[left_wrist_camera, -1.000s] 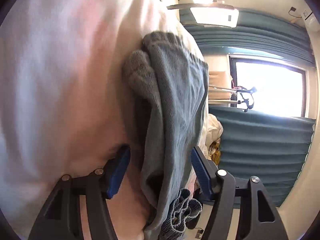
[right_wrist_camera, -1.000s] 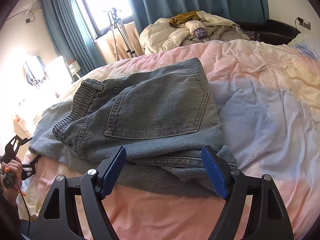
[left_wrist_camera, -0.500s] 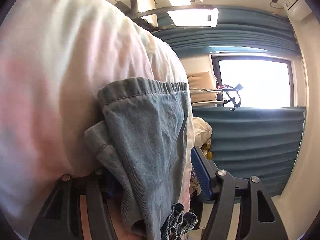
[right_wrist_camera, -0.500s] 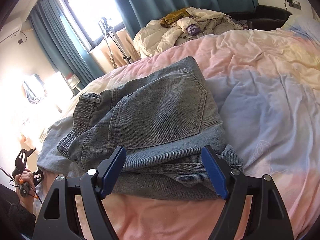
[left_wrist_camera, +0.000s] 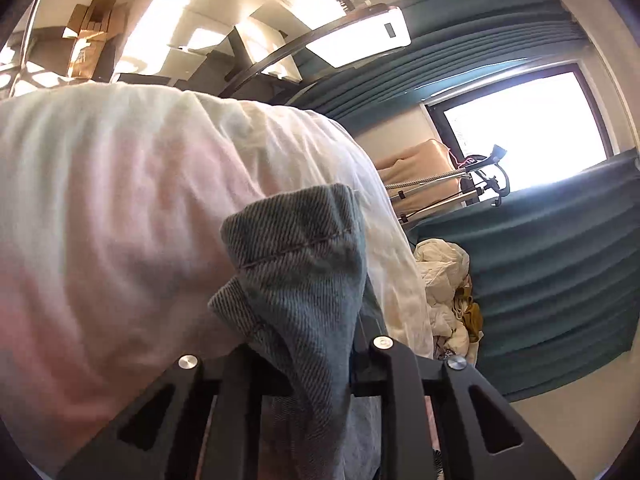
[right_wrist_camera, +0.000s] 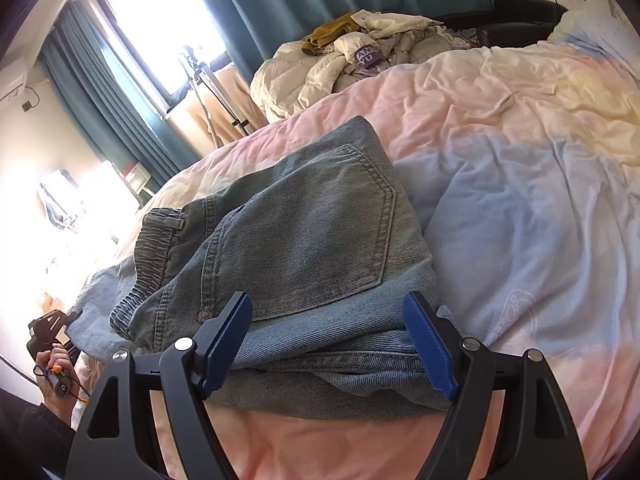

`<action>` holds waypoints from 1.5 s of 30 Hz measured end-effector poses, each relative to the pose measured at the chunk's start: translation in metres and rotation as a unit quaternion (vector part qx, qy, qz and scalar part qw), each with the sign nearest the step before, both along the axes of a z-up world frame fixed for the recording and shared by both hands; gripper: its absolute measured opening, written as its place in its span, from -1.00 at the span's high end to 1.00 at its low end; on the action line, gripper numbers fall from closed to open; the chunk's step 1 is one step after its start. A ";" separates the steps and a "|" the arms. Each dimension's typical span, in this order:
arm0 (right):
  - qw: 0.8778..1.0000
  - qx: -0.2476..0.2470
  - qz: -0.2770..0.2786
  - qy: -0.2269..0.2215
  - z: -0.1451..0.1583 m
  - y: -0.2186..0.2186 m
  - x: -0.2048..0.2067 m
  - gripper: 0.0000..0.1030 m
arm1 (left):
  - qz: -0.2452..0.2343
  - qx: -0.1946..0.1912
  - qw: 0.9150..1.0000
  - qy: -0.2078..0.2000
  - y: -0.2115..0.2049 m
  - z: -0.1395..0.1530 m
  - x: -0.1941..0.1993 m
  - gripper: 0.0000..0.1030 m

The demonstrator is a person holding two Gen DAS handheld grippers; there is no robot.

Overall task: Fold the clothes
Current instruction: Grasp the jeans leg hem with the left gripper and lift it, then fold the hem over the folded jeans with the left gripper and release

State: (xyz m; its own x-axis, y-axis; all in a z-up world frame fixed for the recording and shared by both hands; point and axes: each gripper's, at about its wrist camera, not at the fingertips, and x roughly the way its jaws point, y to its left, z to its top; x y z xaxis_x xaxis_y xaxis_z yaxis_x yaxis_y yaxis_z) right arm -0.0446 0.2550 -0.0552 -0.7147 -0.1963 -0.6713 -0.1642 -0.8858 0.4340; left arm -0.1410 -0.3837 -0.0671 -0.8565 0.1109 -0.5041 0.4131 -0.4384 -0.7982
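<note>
Your left gripper [left_wrist_camera: 308,364] has closed: a second ago its fingers stood wide either side of a hanging fold of denim; now they are drawn in tight on the jeans [left_wrist_camera: 296,280], and the blue pads are hidden by the cloth. What you hold appears to be a hemmed edge, stitch line visible, bunched and draped over the fingers. Behind it, the bed cover [left_wrist_camera: 120,208] fills the left of that view.

Your right gripper [right_wrist_camera: 328,344] is unchanged: fingers wide apart, nothing between them, hovering just over the near edge of the jeans [right_wrist_camera: 304,232]. From this view the garment lies on the bed [right_wrist_camera: 520,184] in stacked layers, back pocket up, elastic waistband to the left, with a looser layer spreading out beneath toward the bed's left edge, where your left hand [right_wrist_camera: 56,364] shows.

Judgement: the fresh left-side grip suggests the loose lower layer is the part now being worked. Whether it is meant to be carried over the stack or only straightened, I cannot tell. A heap of other clothes [right_wrist_camera: 352,56] sits beyond the bed's far edge.
</note>
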 end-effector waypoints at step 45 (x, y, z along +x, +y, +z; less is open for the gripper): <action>0.980 -0.178 -0.092 0.020 0.043 0.152 0.053 -0.53 | -0.238 -0.331 0.908 0.092 0.460 0.210 0.022 0.83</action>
